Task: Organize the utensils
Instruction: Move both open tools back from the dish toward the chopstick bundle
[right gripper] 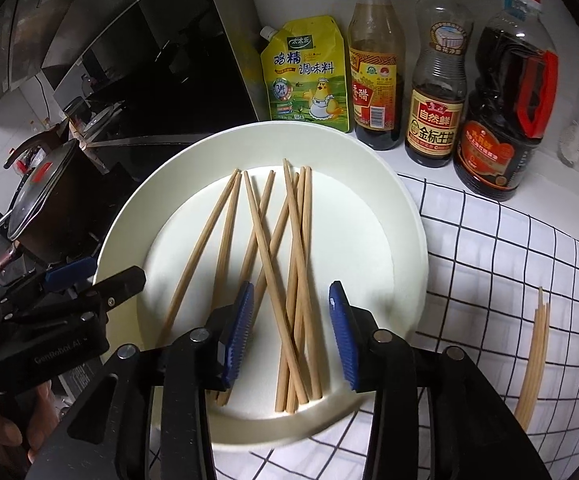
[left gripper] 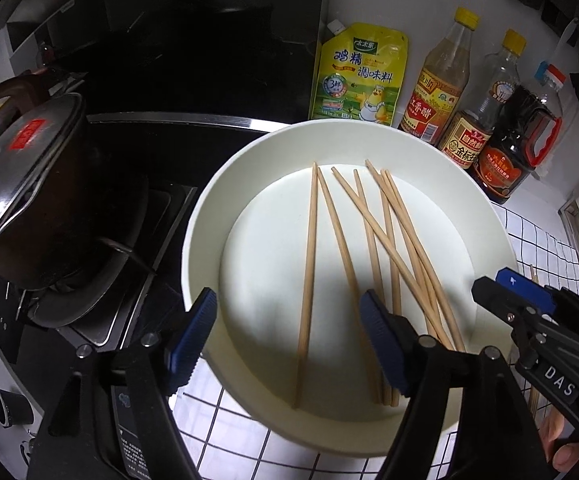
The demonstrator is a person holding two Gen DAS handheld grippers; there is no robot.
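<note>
Several wooden chopsticks (left gripper: 309,260) (right gripper: 301,240) lie loose and crossed in a wide white bowl (left gripper: 193,232) (right gripper: 409,220) on the checked cloth. My left gripper (left gripper: 287,320) (right gripper: 97,274) hangs open over the bowl's near left part, and no pad touches a chopstick. My right gripper (right gripper: 291,308) (left gripper: 497,284) is open above the near ends of the chopsticks. Some of them show below the gap between its blue pads (right gripper: 343,340), which are not pressing on them. A few more chopsticks (right gripper: 535,360) lie on the cloth to the right of the bowl.
A dark pot with a glass lid (left gripper: 29,184) (right gripper: 41,208) sits on the stove at the left. Behind the bowl, against the wall, stand a yellow seasoning pouch (left gripper: 361,76) (right gripper: 305,88), sauce bottles (left gripper: 441,84) (right gripper: 433,80) and a dark soy jug (right gripper: 505,120). The checked cloth (right gripper: 489,260) reaches right.
</note>
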